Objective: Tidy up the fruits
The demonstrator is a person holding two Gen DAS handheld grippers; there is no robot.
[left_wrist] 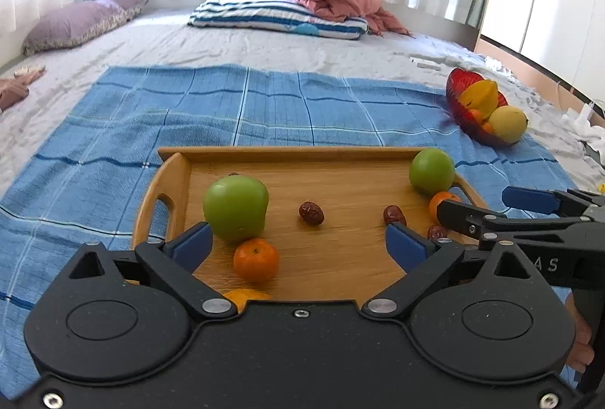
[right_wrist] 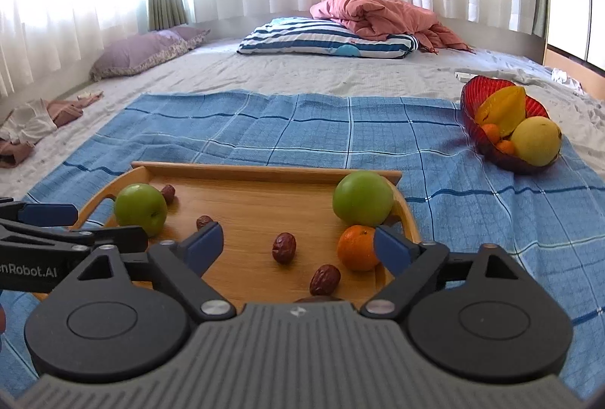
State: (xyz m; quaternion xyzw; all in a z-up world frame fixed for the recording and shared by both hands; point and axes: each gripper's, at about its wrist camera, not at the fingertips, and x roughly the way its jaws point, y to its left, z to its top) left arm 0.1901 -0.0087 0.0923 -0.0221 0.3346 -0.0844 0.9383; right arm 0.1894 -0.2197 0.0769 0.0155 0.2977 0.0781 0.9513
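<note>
A wooden tray (left_wrist: 287,155) (right_wrist: 264,170) lies on a blue checked cloth. It holds two green apples (left_wrist: 235,208) (left_wrist: 432,171) (right_wrist: 140,208) (right_wrist: 362,198), mandarins (left_wrist: 256,259) (right_wrist: 356,247) and several red dates (left_wrist: 311,213) (right_wrist: 284,247). My left gripper (left_wrist: 298,242) is open above the tray's near left part, with a mandarin and an apple by its left finger. My right gripper (right_wrist: 298,244) is open above the tray's near right part, with a mandarin touching its right finger. Each gripper shows at the edge of the other's view.
A red bowl (left_wrist: 459,103) (right_wrist: 477,129) with a starfruit, a yellow fruit and small mandarins sits on the cloth's far right. The cloth (left_wrist: 264,106) covers a bed with pillows, a striped blanket (left_wrist: 276,12) and a pink quilt at the back.
</note>
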